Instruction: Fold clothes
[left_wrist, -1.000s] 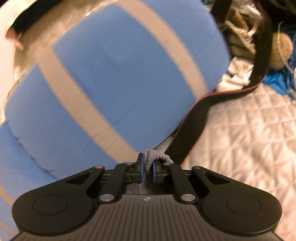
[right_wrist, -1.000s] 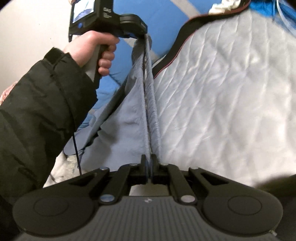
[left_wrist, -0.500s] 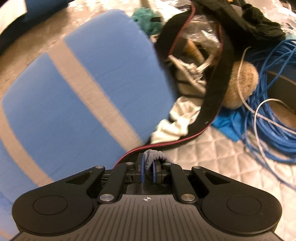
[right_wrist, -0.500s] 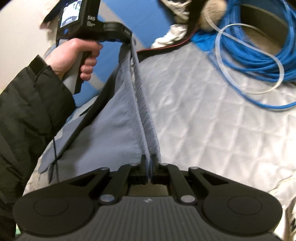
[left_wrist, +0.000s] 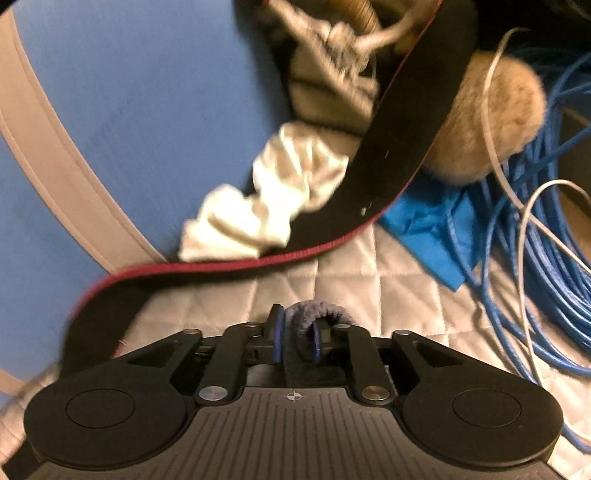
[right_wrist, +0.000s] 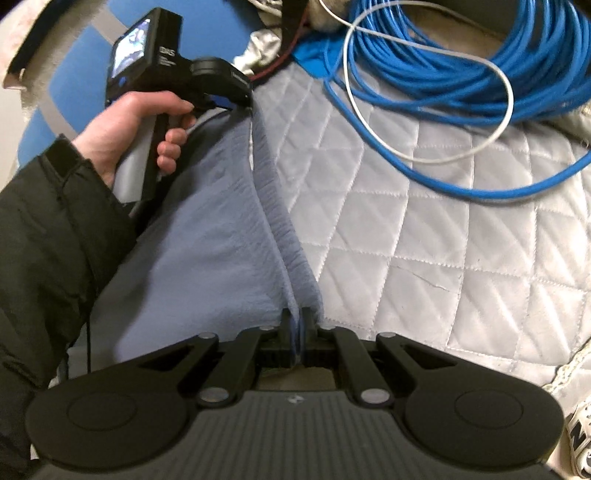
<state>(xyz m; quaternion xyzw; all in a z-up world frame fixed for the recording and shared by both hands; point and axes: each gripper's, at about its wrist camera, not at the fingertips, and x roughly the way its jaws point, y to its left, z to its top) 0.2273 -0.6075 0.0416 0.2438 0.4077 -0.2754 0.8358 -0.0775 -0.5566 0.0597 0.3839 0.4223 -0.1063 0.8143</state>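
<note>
Two grips on one hem: right gripper clamped on the cloth, left gripper easing open with the fold still between its pads. Stretched taut between them, so as to land flat on the quilt. Kept short of the cable, likely to avoid snagging.
</note>
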